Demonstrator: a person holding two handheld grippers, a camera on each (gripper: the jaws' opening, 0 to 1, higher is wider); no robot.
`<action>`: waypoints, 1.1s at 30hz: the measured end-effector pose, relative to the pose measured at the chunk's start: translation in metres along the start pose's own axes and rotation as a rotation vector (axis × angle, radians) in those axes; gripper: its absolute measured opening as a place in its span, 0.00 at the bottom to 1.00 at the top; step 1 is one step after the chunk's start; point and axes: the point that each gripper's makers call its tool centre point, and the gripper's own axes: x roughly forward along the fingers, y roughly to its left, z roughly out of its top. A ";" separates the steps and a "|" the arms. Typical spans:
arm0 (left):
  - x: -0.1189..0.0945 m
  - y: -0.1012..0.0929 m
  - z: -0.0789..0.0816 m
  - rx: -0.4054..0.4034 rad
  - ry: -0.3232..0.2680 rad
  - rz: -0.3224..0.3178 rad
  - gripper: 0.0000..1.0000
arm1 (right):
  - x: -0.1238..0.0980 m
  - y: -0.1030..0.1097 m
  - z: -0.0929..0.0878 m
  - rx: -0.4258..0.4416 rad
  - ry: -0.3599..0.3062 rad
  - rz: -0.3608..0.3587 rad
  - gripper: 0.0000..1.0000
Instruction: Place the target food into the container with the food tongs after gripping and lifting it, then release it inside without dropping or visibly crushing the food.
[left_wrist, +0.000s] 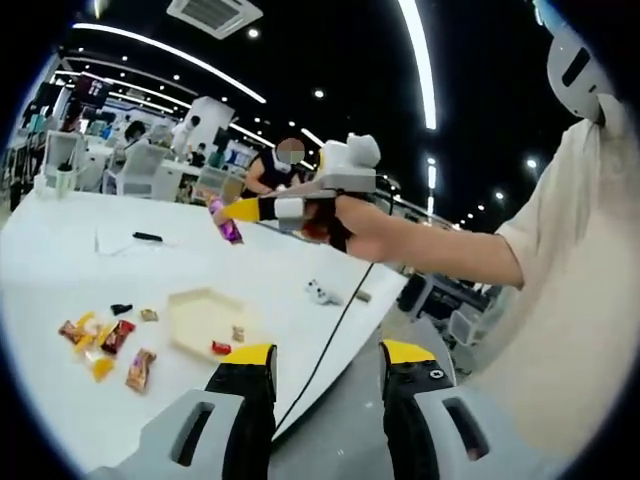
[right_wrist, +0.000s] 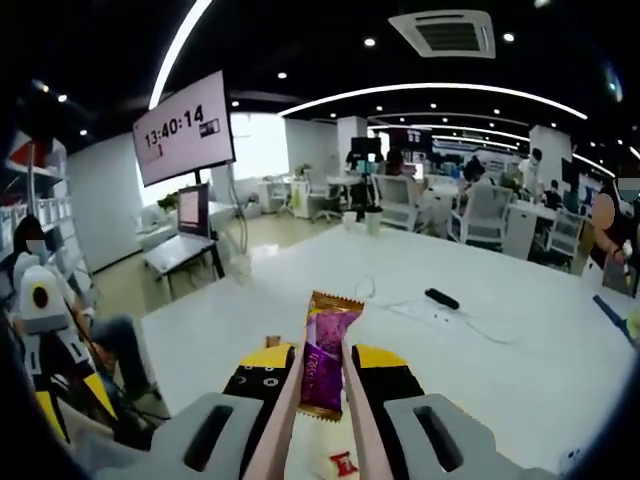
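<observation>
One purple foil-wrapped candy bar with gold crimped ends (right_wrist: 325, 362), long axis pointing forward along the pink food tongs (right_wrist: 283, 420), away from the camera. Wrapper glossy, uncrushed, clamped between the tong arms; right gripper (right_wrist: 322, 372) squeezed on those tongs, raised above white table (right_wrist: 520, 370). Left gripper (left_wrist: 325, 362) jaws apart, holding nothing. Cream hexagonal tray (left_wrist: 200, 318) containing two small wrapped sweets; loose wrapped snacks (left_wrist: 105, 345) just beside it.
</observation>
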 end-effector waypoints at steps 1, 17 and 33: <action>0.002 -0.003 -0.001 0.001 0.000 0.006 0.40 | -0.002 -0.002 0.000 0.002 -0.003 0.002 0.22; 0.040 -0.052 -0.021 -0.019 -0.050 0.105 0.40 | -0.048 -0.020 -0.019 0.008 -0.038 0.053 0.22; 0.066 -0.068 -0.018 0.009 0.006 0.090 0.40 | -0.079 -0.044 0.000 0.080 -0.179 0.035 0.22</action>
